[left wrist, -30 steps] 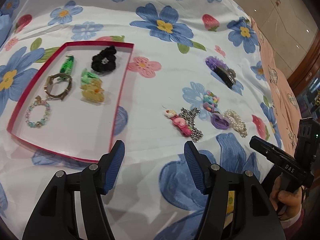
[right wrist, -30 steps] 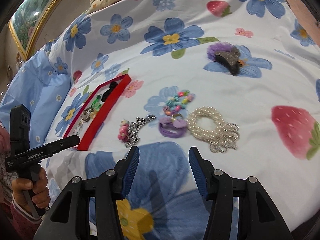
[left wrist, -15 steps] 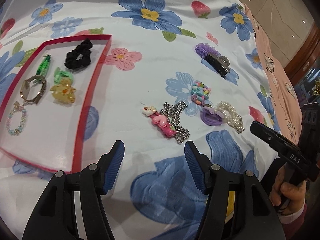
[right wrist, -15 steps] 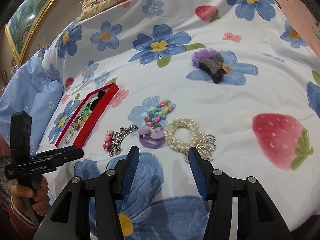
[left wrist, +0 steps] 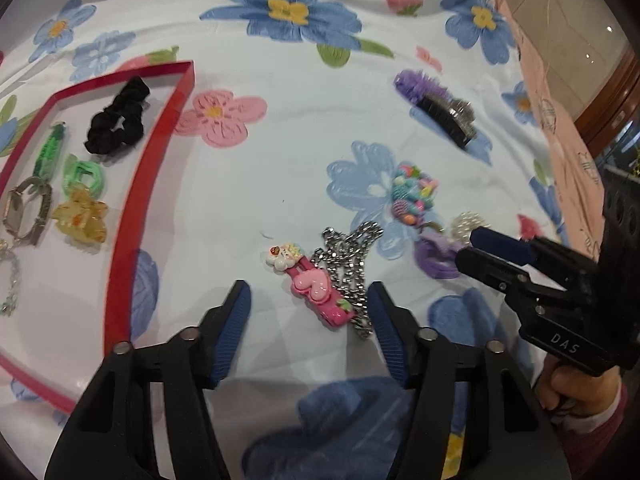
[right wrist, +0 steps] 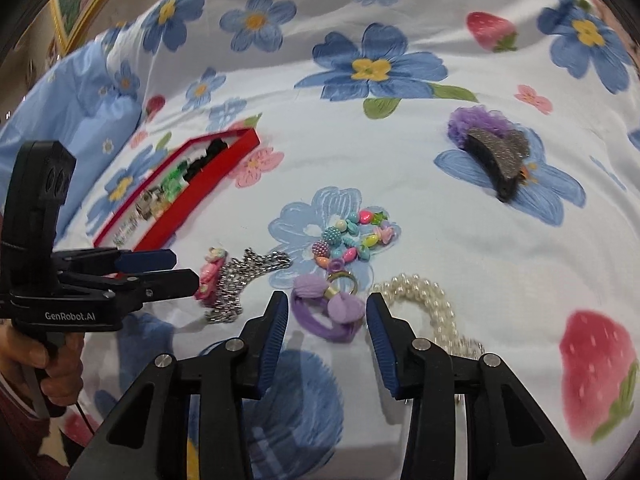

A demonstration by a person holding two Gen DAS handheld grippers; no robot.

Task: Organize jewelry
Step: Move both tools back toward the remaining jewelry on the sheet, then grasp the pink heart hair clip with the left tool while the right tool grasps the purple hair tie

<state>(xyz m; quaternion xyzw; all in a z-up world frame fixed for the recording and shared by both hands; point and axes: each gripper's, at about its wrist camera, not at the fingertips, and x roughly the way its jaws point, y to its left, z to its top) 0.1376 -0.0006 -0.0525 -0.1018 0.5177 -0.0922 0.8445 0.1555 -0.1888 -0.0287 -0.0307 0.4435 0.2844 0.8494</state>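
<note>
Jewelry lies in two groups on the flowered bedsheet [left wrist: 280,152]. The red tray [left wrist: 140,184], at the left in the left wrist view, already holds a black scrunchie [left wrist: 118,120], a green clip [left wrist: 50,152], a green claw clip [left wrist: 84,174], a yellow claw clip [left wrist: 82,220] and a watch [left wrist: 26,210]. Outside the tray, well apart from it, lie a dark claw clip on a purple scrunchie [right wrist: 496,156]; a pearl bracelet [right wrist: 424,300]; a colourful bead bracelet [right wrist: 352,240]; a purple hair tie [right wrist: 328,312]; a silver chain [left wrist: 348,268]; and a pink heart clip [left wrist: 314,286] touching that chain.

Step in hand, as judged: both tools are settling over their next pieces for transfer to the tray. The left gripper [left wrist: 310,330] has the pink heart clip between its fingers, with the chain's end beside the right finger; its jaws have just been closing but the pads do not yet press anything. The right gripper [right wrist: 326,334] likewise brackets the purple hair tie, jaws just narrowed, still unclenched and holding nothing.

Next move calls for a further descent and a clean pinch. The left must take the clip without dragging the chain; the right must avoid the pearls just beside its right finger.

Both tools pitch steeply down at the sheet, side by side, each in a person's hand [right wrist: 44,360].
</note>
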